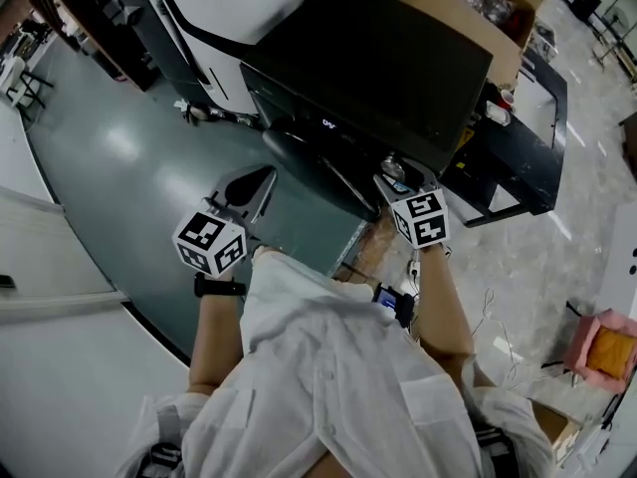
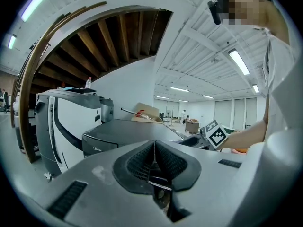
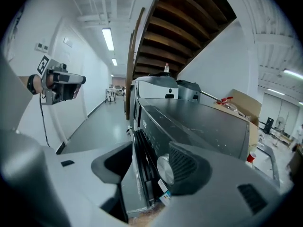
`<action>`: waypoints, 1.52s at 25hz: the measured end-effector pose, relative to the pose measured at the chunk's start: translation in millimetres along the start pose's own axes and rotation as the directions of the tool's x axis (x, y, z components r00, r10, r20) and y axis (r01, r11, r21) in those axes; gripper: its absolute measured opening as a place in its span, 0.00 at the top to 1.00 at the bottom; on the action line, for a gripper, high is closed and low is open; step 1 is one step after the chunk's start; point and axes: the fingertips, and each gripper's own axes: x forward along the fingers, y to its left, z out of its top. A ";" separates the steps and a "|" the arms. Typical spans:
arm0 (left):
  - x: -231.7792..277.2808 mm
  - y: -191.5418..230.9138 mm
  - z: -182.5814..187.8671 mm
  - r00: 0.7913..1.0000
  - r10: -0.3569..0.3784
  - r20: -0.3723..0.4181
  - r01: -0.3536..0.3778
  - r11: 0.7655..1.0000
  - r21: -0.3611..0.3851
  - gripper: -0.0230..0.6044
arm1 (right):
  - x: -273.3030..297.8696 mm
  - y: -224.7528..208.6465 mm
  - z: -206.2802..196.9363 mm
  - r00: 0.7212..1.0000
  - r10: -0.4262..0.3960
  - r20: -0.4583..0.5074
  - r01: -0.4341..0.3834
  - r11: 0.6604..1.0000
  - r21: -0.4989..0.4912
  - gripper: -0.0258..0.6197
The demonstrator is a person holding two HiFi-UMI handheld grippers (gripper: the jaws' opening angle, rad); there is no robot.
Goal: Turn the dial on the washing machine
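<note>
- Dial (image 3: 164,169): one round silver knob on the front panel of the single dark washing machine (image 1: 368,68). It sits between the jaws of the right gripper (image 3: 151,165), just beside one jaw's ribbed pad and well apart from the other.
- The right gripper's jaws are spread wide and released. I cannot tell whether the near pad touches the knob.
- The left gripper (image 2: 154,161) has its jaws clenched together with nothing between them. The washing machine lies beyond their tips.
- There are two grippers, each carrying one marker cube (image 1: 211,242).
- One open cardboard box (image 1: 468,13) stands past the right jaws, behind the machine's flat top.
- One larger white-and-dark appliance (image 1: 239,3) stands beyond the left jaws, on their left.
- The floor (image 1: 119,157) below the left jaws is glossy grey-green. Under the right jaws it is pale and speckled.
- The room has white walls, ceiling strip lights (image 3: 108,39) and a curved wooden stair underside (image 3: 189,27) above both sets of jaws.
</note>
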 end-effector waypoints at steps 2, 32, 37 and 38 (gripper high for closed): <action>0.7 1.3 -2.2 1.000 -0.005 -0.007 0.005 1.000 0.001 0.94 | 11.4 0.9 -4.5 0.999 0.005 -0.033 -0.006 0.999 -0.033 0.58; 8.0 -7.6 -6.5 0.999 -0.025 -0.024 0.025 1.000 0.010 0.94 | 13.6 -5.9 -79.3 0.970 -0.054 -0.236 0.053 0.999 -0.012 0.46; 2.5 -4.7 -6.1 1.000 -0.010 -0.024 0.010 1.000 0.010 0.94 | 8.7 -4.9 -36.4 0.987 -0.085 -0.138 0.069 0.990 -0.120 0.52; 1.8 -4.3 -6.1 1.000 -0.008 -0.022 0.008 1.000 0.010 0.94 | 12.1 -3.0 -25.3 0.991 -0.073 -0.115 0.057 0.989 -0.134 0.53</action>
